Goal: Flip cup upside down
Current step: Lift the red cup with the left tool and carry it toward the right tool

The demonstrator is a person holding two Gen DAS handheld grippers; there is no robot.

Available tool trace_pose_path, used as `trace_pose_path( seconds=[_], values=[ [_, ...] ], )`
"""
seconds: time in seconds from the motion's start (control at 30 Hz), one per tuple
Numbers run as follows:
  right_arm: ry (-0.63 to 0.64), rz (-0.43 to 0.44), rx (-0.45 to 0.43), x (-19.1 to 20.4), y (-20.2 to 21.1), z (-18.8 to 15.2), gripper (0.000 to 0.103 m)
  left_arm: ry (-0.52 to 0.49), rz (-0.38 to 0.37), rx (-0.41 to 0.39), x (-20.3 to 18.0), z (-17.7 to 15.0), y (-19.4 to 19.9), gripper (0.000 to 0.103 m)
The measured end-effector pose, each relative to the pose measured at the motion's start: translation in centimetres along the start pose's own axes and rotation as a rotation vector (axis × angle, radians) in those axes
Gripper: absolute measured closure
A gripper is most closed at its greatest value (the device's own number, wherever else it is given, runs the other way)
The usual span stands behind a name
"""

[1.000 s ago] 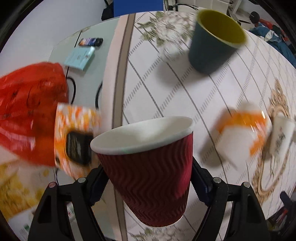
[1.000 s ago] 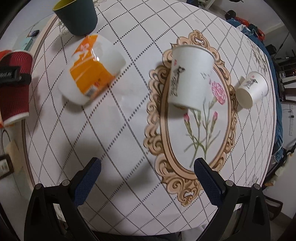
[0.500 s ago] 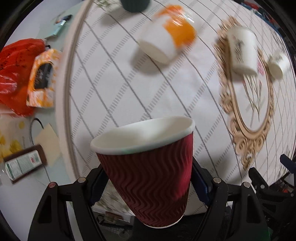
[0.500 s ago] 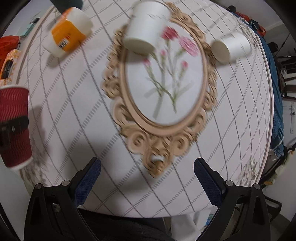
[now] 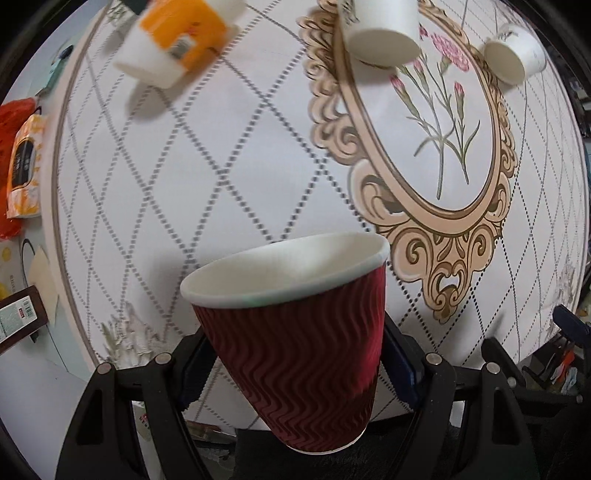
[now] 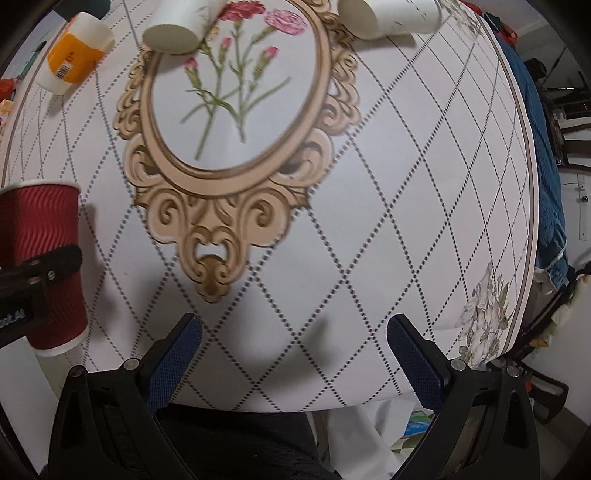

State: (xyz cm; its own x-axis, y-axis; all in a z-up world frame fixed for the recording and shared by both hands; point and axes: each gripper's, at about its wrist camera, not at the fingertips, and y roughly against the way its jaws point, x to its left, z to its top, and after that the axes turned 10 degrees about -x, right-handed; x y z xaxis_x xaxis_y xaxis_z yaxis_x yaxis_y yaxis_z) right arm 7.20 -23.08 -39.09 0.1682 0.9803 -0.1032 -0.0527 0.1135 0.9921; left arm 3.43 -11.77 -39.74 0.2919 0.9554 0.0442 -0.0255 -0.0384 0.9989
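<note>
Quilted white floral bench (image 5: pixel 258 155) fills both views. Left tongs (image 5: pixel 295 369) pinch the dark-red ribbed paper cup (image 5: pixel 295 354) above its near edge; squeezing while turning could crumple or drop it. Right tongs (image 6: pixel 295 362) hang spread, empty.

Ripple cup (image 5: pixel 295 343) sits at six o'clock between the left gripper (image 5: pixel 295 363) fingers; two paper cups (image 5: pixel 384 33) lie at one o'clock on the tablecloth (image 5: pixel 258 158).

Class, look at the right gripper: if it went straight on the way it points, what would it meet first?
Probably the bare tablecloth. The open right gripper holds nothing and no cup lies directly ahead, though depth is unclear.
</note>
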Motion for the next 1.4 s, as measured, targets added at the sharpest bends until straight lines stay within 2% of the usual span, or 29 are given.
trace_pose_path(
  seconds=[0.27, 0.33, 0.47, 0.5, 0.57, 0.6, 0.77, 0.87, 0.9, 0.97, 1.07, 1.13, 1.4],
  values=[
    [0.007, -0.01, 0.014, -3.3, -2.0, -0.8, 0.001, 0.0, 0.013, 0.005, -3.3, -0.5, -1.7, 0.024],
    [0.001, -0.012, 0.013, -4.1, -2.1, -0.9, 0.001, -0.004, 0.016, 0.006, -2.9, 1.0, -2.0, 0.024],
    [-0.017, -0.015, 0.017, -5.2, -2.6, -0.9, 0.001, 0.001, 0.005, 0.013, -3.4, 1.0, -2.2, 0.023],
    [-0.024, -0.013, 0.017, -5.4, -2.7, -1.0, 0.001, 0.007, -0.002, 0.018, -2.3, 2.7, -2.5, 0.023],
    [-0.032, -0.009, 0.016, -5.6, -2.8, -1.0, 0.001, 0.02, -0.012, 0.031, -1.4, 2.8, -2.9, 0.023],
    [-0.033, -0.008, 0.014, -5.6, -2.8, -1.1, 0.001, 0.023, -0.014, 0.035, -0.4, 3.9, -3.0, 0.023],
    [-0.036, -0.006, 0.011, -5.5, -2.7, -1.4, 0.001, 0.022, -0.017, 0.034, 2.9, 3.9, -4.0, 0.022],
    [-0.04, -0.008, 0.009, -5.4, -2.6, -1.6, 0.001, 0.029, -0.017, 0.028, 2.5, 2.7, -3.6, 0.015],
    [-0.041, -0.008, 0.01, -5.5, -2.6, -1.7, 0.001, 0.032, -0.015, 0.027, 2.8, 4.8, -3.9, 0.015],
    [-0.04, -0.008, 0.008, -5.5, -2.6, -1.8, 0.001, 0.039, -0.019, 0.027, 3.1, 6.2, -3.9, 0.014],
    [-0.04, -0.009, 0.006, -5.2, -2.4, -2.0, 0.001, 0.05, -0.02, 0.017, 3.5, 6.0, -3.0, 0.014],
    [-0.041, -0.009, 0.002, -5.2, -2.2, -2.1, 0.001, 0.063, -0.024, 0.008, 5.4, 7.5, -1.0, 0.014],
    [-0.039, 0.03, -0.025, -4.0, 0.1, -1.9, 0.001, 0.154, -0.09, -0.072, 8.9, 6.1, 5.6, 0.014]
  ],
)
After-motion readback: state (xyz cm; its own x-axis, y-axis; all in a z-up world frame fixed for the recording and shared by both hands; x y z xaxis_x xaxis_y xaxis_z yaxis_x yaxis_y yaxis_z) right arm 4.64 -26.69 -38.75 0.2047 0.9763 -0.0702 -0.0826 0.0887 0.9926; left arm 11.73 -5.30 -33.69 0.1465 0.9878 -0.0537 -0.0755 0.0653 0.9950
